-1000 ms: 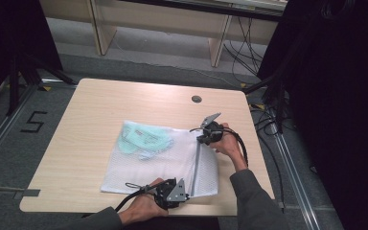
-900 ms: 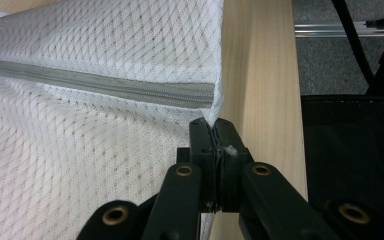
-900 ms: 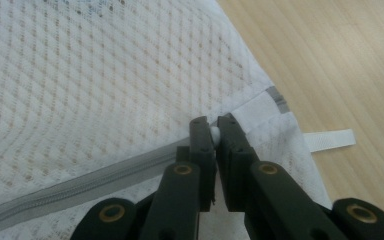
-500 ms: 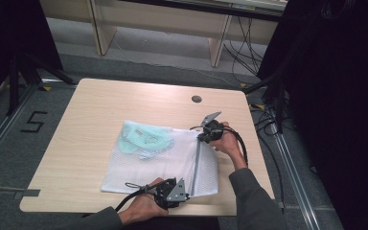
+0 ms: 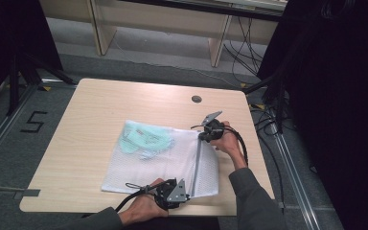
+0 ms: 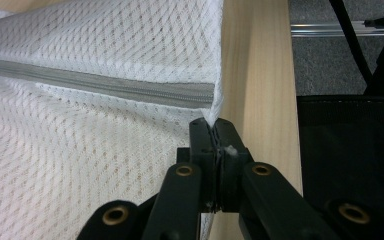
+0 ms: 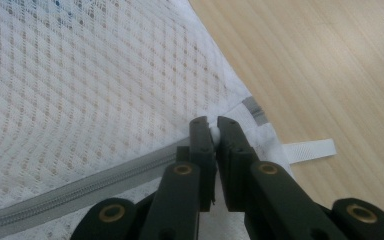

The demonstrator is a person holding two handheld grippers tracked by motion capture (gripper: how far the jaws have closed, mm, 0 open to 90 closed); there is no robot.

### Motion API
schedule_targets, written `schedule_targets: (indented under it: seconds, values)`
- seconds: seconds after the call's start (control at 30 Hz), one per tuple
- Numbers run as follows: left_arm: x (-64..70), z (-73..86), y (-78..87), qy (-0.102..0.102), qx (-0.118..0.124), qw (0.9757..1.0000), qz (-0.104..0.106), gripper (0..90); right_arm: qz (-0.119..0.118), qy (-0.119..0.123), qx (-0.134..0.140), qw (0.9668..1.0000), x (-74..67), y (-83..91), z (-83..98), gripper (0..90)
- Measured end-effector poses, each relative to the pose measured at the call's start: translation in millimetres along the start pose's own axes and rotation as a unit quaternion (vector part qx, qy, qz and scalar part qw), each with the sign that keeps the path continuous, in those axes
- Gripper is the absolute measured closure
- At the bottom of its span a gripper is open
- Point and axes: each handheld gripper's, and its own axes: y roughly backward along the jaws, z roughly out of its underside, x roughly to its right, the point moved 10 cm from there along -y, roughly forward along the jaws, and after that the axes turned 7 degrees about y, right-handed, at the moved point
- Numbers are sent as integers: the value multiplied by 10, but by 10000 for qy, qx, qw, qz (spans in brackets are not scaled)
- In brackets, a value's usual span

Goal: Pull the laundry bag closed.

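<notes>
High view: white mesh laundry bag (image 5: 167, 160) lies flat on the light wood worktop (image 5: 100, 110), toward the near right part of it.
Bag contents: pale green cloth (image 5: 143, 139) shows through the mesh in the far left part of the bag.
Zipper: grey zipper (image 5: 197, 163) runs along the bag's right side, from near edge to far edge, shut along the length that shows.
Left hand-held gripper (image 5: 184, 194): at the near right corner of the bag, close to the worktop's near edge, held by the left hand (image 5: 141, 211).
Left gripper view: jaws pressed together on the bag's corner fabric (image 6: 214, 117), right at the near end of the zipper (image 6: 105, 86); mesh rises slightly toward the pinch.
Left state: closed tight, gripping the bag corner.
Right hand-held gripper (image 5: 202, 136): at the far end of the zipper, far right corner of the bag, held by the right hand (image 5: 227, 141).
Right gripper view: jaws nearly together with a bit of white at the zipper end (image 7: 211, 134) pinched between them; a white fabric loop tab (image 7: 310, 148) lies flat on the wood just beside the jaws.
Right state: closed, gripping the bag at the zipper's far end.
Spacing: the two hand-held grippers sit at opposite ends of the zipper, well apart.
Worktop extras: round dark cable hole (image 5: 196, 99) beyond the bag, apart from it.
Floor: number 5 marked in black tape (image 5: 33, 122) left of the worktop.
</notes>
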Motion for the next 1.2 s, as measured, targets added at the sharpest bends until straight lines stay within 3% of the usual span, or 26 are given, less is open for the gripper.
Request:
schedule_targets:
  seconds: [0.2,0.4,0.43,0.57,0.6,0.63,0.73,0.77,0.8,0.87,1.0,1.03,1.07,1.2]
  values:
    - [0,-14,-3,43,21,10000,10,881,-16,82,5,10000,-6,-11,-13,867]
    - [3,-8,-12,56,-12,10000,40,879,15,-29,-18,10000,-8,1,-4,866]
    - [0,-11,-9,41,-10,10000,38,879,-1,69,4,10000,2,-4,-8,866]
    - [-17,-13,-4,31,-26,10000,33,876,50,60,8,10000,4,-8,-11,866]
    - [-33,0,7,-79,-122,9999,46,875,66,76,13,9999,8,-9,-12,865]
    - [-13,-37,-23,184,110,9998,11,872,78,14,-8,10000,6,-5,-11,864]
    - [-35,-25,-8,141,7,9999,33,850,150,-51,52,9999,23,-3,-28,844]
    - [-26,-36,-17,317,56,9995,70,826,121,-54,31,9999,10,-11,-20,832]
    - [-43,-33,-15,387,29,9992,54,743,147,-18,-4,9999,23,-14,-3,796]
    - [-71,-53,-13,601,138,9981,-18,624,271,-227,-63,9994,59,-10,13,721]
    - [-146,-76,56,704,163,9974,-64,544,223,-490,28,9985,50,32,-13,646]
    - [-154,-94,60,820,256,9963,-66,528,277,-460,51,9985,74,38,-17,637]
    - [-183,-86,82,773,226,9967,-87,521,269,-571,143,9979,70,44,-40,631]
    - [-245,-85,116,877,235,9957,-173,489,372,-597,147,9974,88,69,-45,580]
